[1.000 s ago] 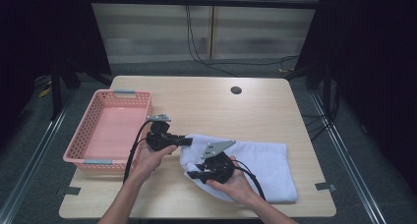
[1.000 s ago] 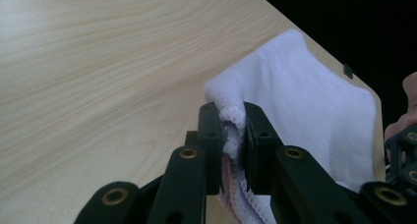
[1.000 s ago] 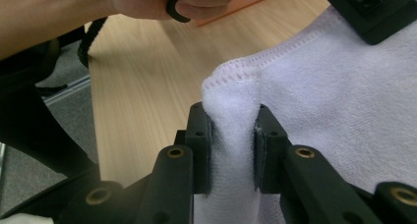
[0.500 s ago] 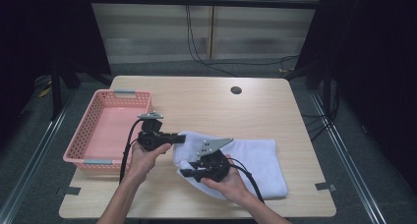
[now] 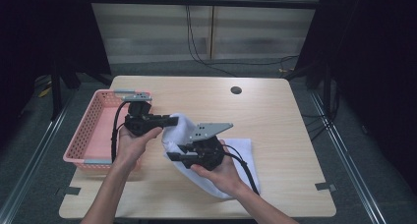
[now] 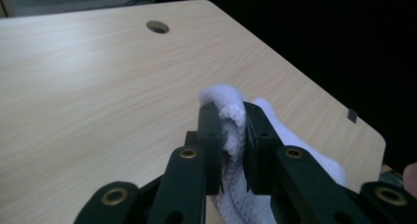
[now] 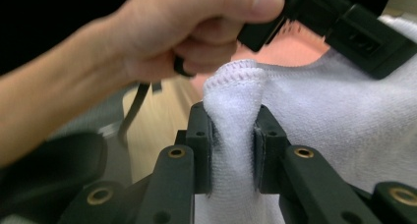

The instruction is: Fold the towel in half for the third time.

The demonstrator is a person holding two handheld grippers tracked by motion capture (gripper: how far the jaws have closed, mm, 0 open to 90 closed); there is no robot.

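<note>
Nearest the person's edge of the table (image 5: 295, 135), the right gripper (image 5: 173, 156) is carried in the right hand (image 5: 221, 172), its grey three-cornered plate tilted upward. In the right gripper view its two black jaws are clamped on a hemmed fold of the white towel (image 7: 344, 135), the stitched edge bulging up between the pads; the cloth fills the gap and is pinched on both sides. From that grip the towel (image 5: 216, 180) hangs down beneath the hand and trails onto the tabletop, where its far corner lies flat just to the right of the wrist. A little farther from the person and to the left, the left gripper (image 5: 174, 120) is held level in the left hand (image 5: 133, 143), pointing to the right. The left gripper view shows its jaws closed on another bunched edge of the towel (image 6: 233, 130), the cloth squeezed tight between the pads and rising slightly above them. The towel is thus lifted at two points, stretched between the two grippers above the wooden surface. Just beside the left hand, on the table's left side, stands a pink basket (image 5: 91, 130), its rim partly beneath the left gripper's cable. Well beyond, near the table's far edge, is a dark round hole (image 5: 236, 90) in the tabletop.
</note>
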